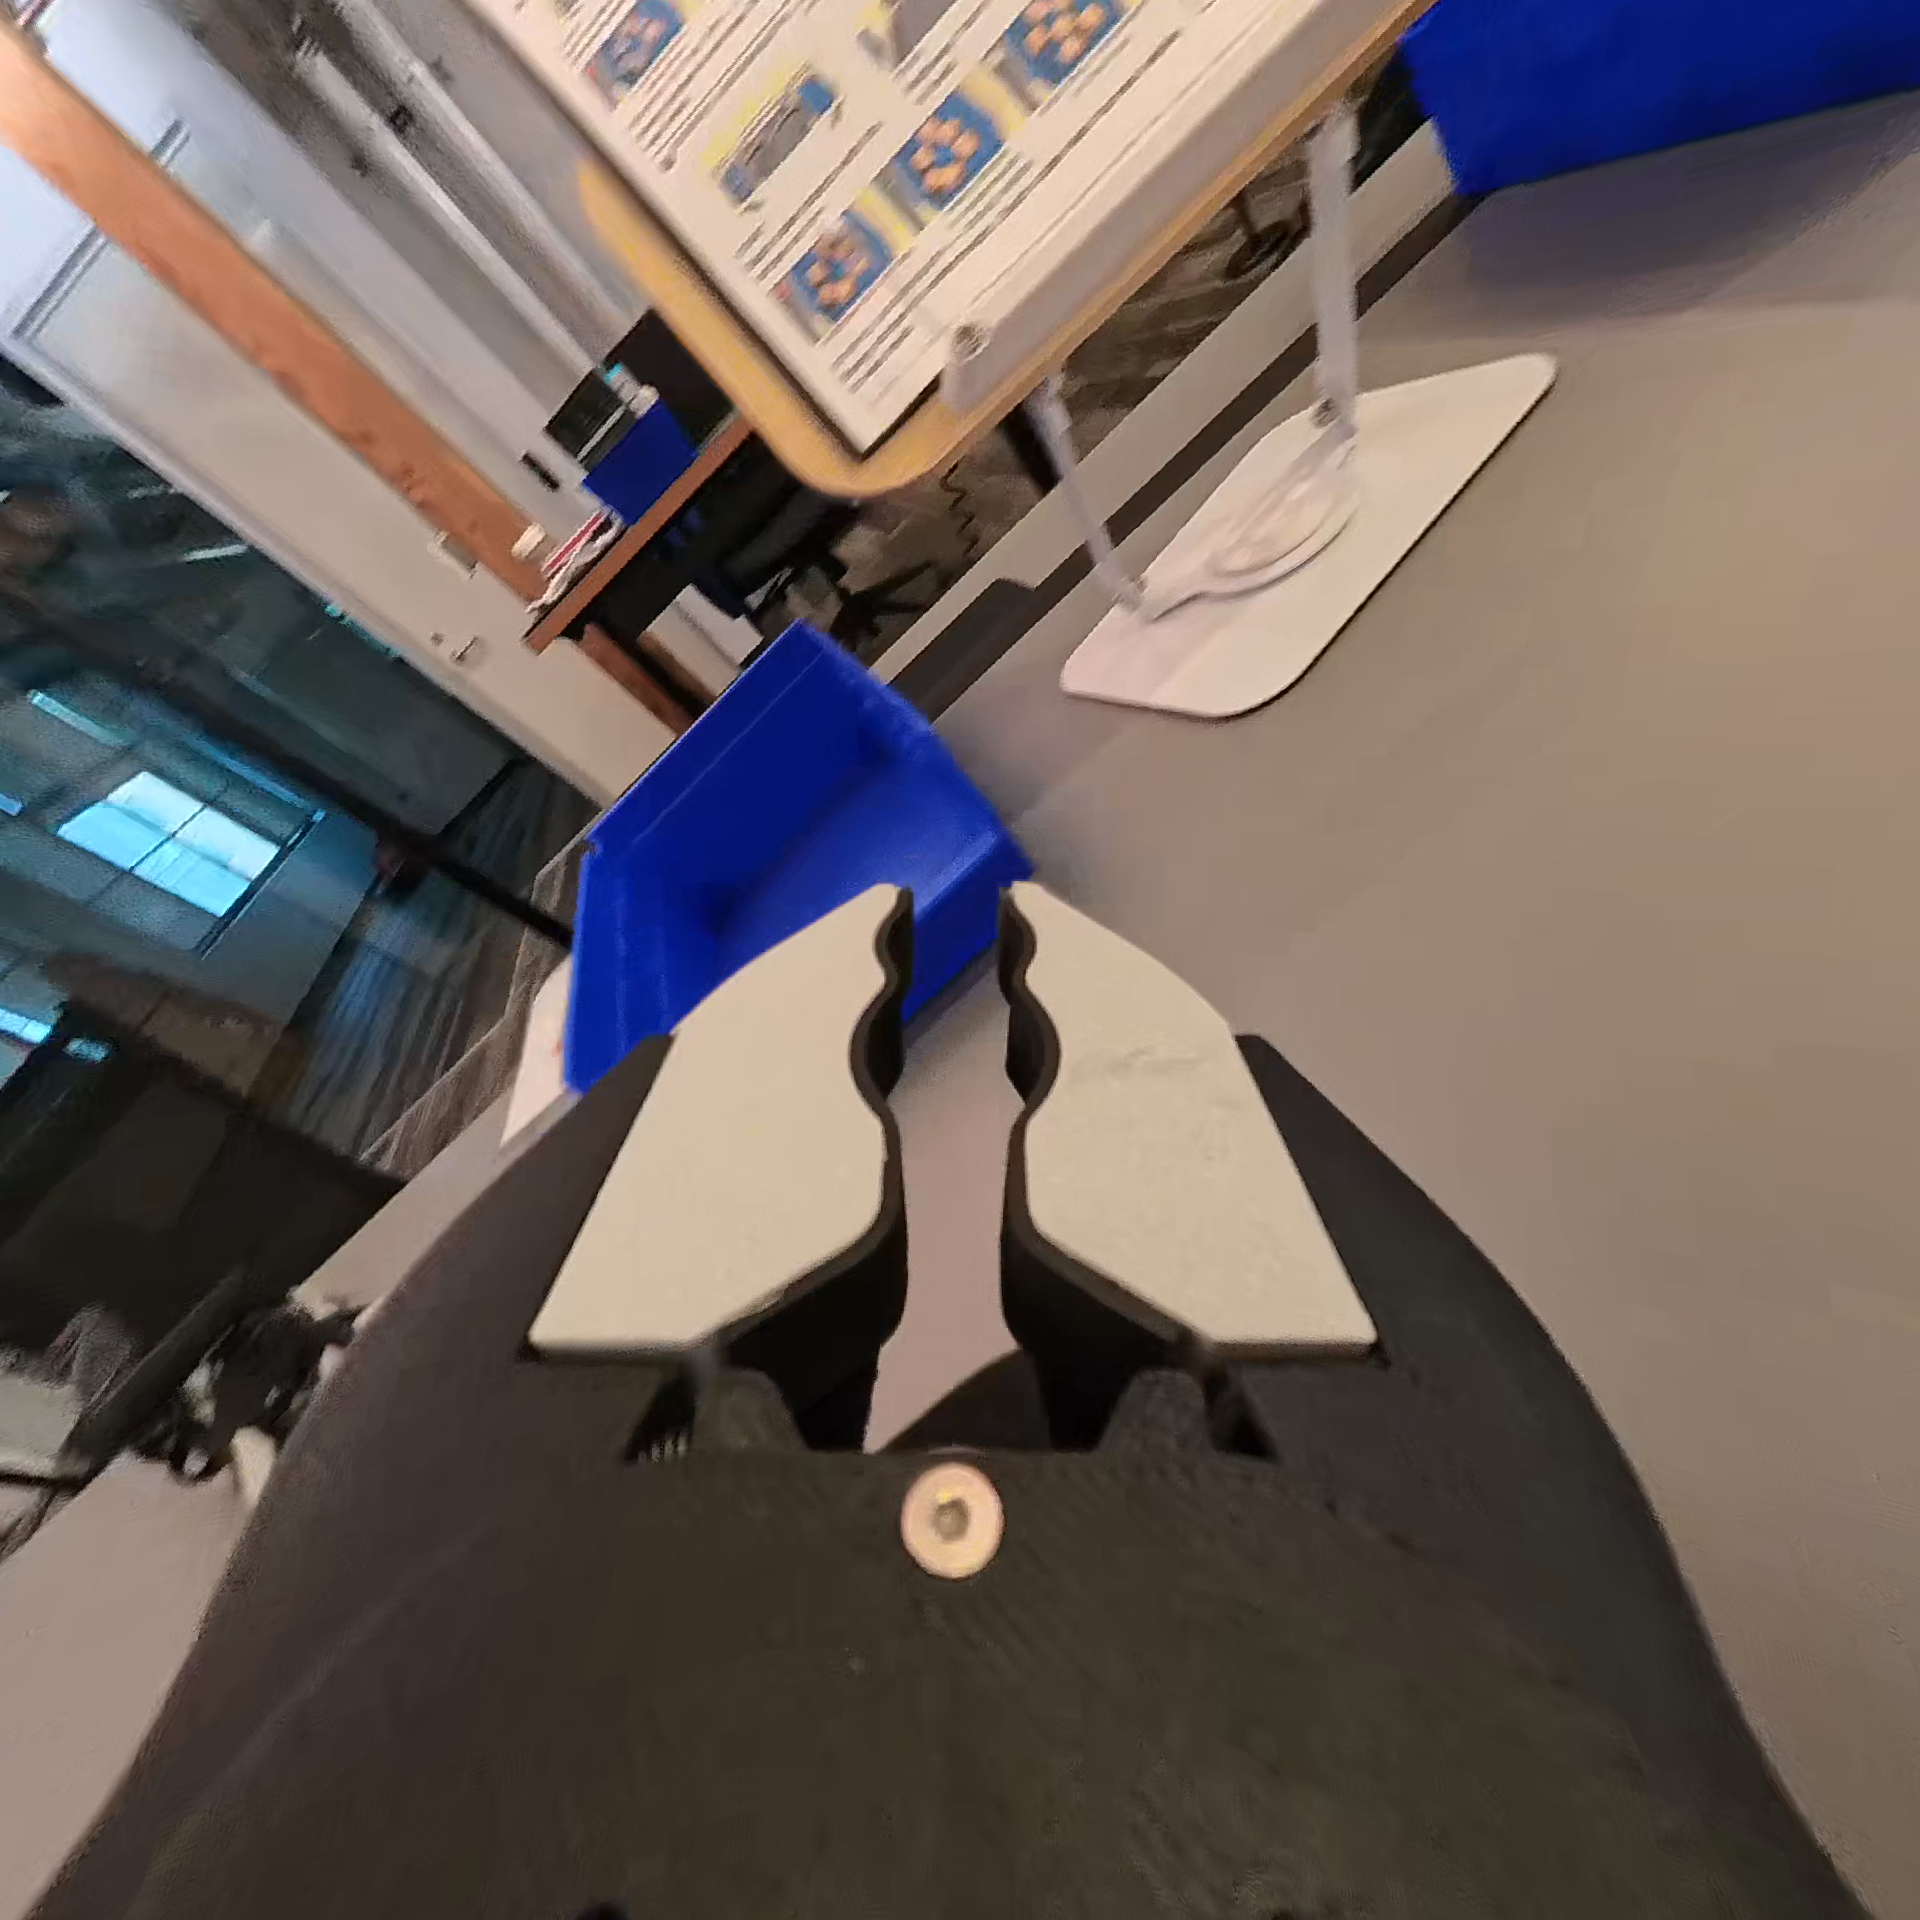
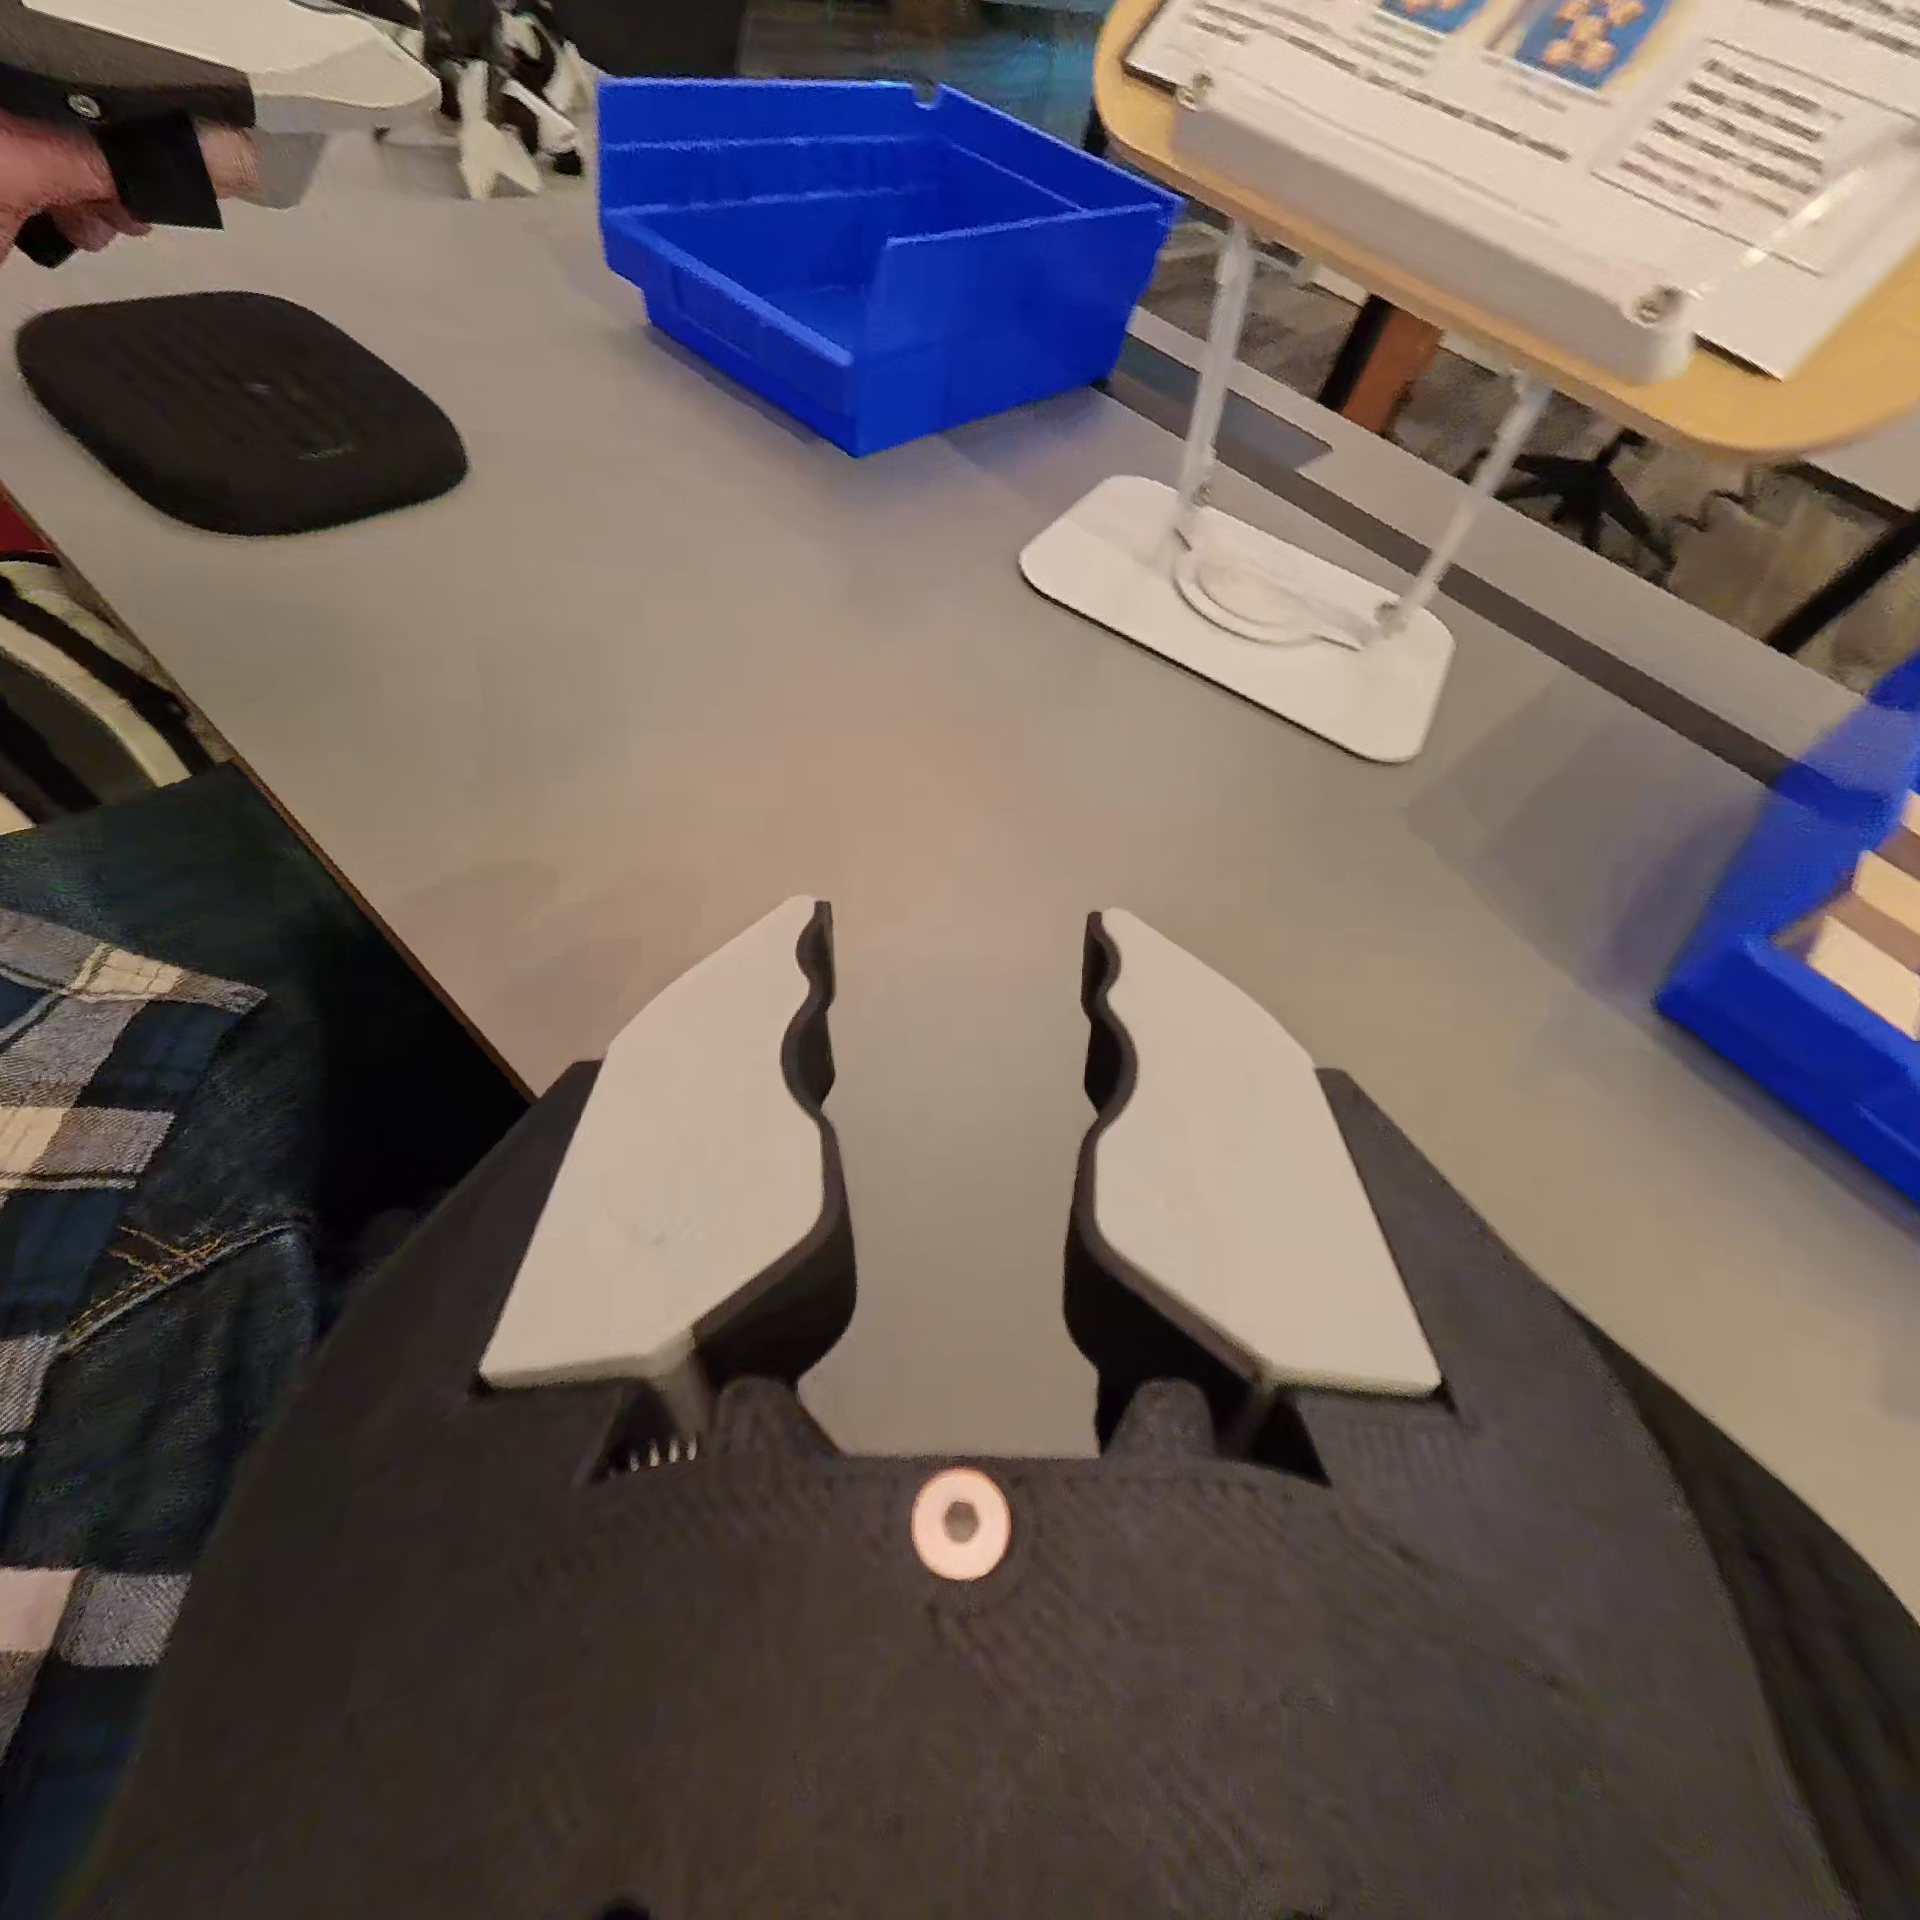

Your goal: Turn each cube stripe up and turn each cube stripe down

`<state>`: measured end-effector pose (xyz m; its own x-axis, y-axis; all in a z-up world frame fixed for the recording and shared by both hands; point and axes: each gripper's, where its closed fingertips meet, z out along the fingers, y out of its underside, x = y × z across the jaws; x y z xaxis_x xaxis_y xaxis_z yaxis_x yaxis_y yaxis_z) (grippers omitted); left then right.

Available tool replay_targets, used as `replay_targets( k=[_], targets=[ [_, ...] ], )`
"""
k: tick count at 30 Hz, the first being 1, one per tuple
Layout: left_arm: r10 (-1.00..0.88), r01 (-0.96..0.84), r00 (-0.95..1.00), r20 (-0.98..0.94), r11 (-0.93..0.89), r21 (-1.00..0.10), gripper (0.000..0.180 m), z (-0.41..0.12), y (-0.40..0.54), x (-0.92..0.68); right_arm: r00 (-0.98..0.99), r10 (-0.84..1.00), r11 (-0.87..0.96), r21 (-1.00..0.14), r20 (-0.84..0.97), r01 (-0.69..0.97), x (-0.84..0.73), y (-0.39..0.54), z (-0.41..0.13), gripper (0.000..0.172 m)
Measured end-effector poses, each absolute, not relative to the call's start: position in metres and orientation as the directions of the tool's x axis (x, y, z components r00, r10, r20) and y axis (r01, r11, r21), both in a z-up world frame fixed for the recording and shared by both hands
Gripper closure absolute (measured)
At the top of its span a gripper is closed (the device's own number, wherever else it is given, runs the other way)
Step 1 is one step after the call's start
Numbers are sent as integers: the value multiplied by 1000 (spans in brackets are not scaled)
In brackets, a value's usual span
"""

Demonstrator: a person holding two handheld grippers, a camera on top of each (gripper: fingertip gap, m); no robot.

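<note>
My right gripper (image 2: 956, 920) is open and empty, hovering over the bare grey table (image 2: 831, 675). Pale wooden cubes with darker stripes (image 2: 1870, 956) lie in a blue bin (image 2: 1787, 997) at the right edge of the right wrist view. My left gripper (image 1: 956, 904) is tilted, its jaws stand a narrow gap apart, and nothing is between them. It points at an empty blue bin (image 1: 769, 831) at the table's far edge, which also shows in the right wrist view (image 2: 883, 260). The left gripper's black body (image 2: 125, 104) shows at the top left there, held by a hand.
A tilted board with an instruction sheet (image 2: 1558, 125) stands on clear legs on a white base plate (image 2: 1247, 613) at the back right. A black pad (image 2: 239, 410) lies at the left. The person's clothing (image 2: 125, 1143) is past the table's near-left edge.
</note>
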<state>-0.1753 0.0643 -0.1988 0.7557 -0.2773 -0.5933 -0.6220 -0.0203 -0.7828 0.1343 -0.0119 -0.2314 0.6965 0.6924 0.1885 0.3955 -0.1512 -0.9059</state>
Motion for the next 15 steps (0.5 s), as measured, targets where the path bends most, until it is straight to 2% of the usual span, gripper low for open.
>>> replay_targets(
  k=[15],
  targets=[
    [-68, -442, 895, -442, -273, -854, 138, -218, -7, -293, 505, 843, -28, -923, 185, 384, 32, 24, -224, 108]
  ],
)
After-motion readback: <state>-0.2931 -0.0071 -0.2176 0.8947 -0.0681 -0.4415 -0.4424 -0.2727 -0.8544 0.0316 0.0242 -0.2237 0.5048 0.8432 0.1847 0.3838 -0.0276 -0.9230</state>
